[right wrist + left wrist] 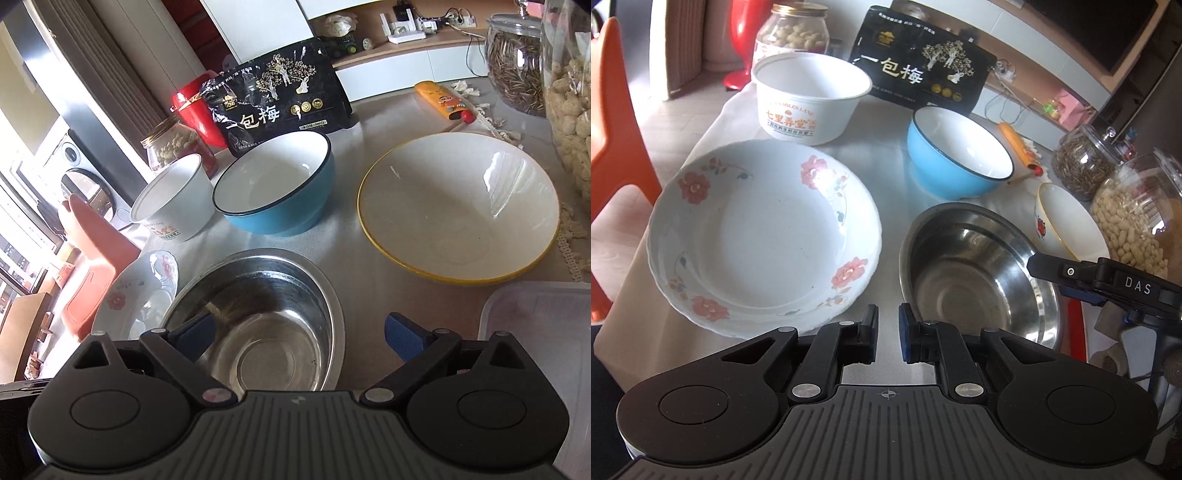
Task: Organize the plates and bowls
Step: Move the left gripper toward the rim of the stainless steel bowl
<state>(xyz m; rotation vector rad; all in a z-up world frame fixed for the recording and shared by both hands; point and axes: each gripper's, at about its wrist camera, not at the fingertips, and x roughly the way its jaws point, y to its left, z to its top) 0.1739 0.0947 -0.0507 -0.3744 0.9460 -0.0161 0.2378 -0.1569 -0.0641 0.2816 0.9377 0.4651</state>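
A white floral plate (764, 243) lies at the left, with a steel bowl (975, 273) to its right. Behind them stand a white paper bowl (809, 99) and a blue bowl (956, 155). A yellow-rimmed white bowl (1063, 221) sits at the right. My left gripper (888, 332) hovers near the table's front edge between plate and steel bowl, jaws a narrow gap apart and empty. My right gripper (299, 336) is open wide above the steel bowl (266, 325), its near rim between the fingers. The blue bowl (277, 192), yellow-rimmed bowl (458, 210), paper bowl (173, 199) and plate (140, 291) show in the right wrist view.
A black snack bag (919, 70) and a jar of nuts (794, 29) stand at the back. Glass jars (1134, 218) of seeds and peanuts line the right side. A translucent lid or box (535, 350) lies at the front right. An orange chair (613, 129) stands left of the table.
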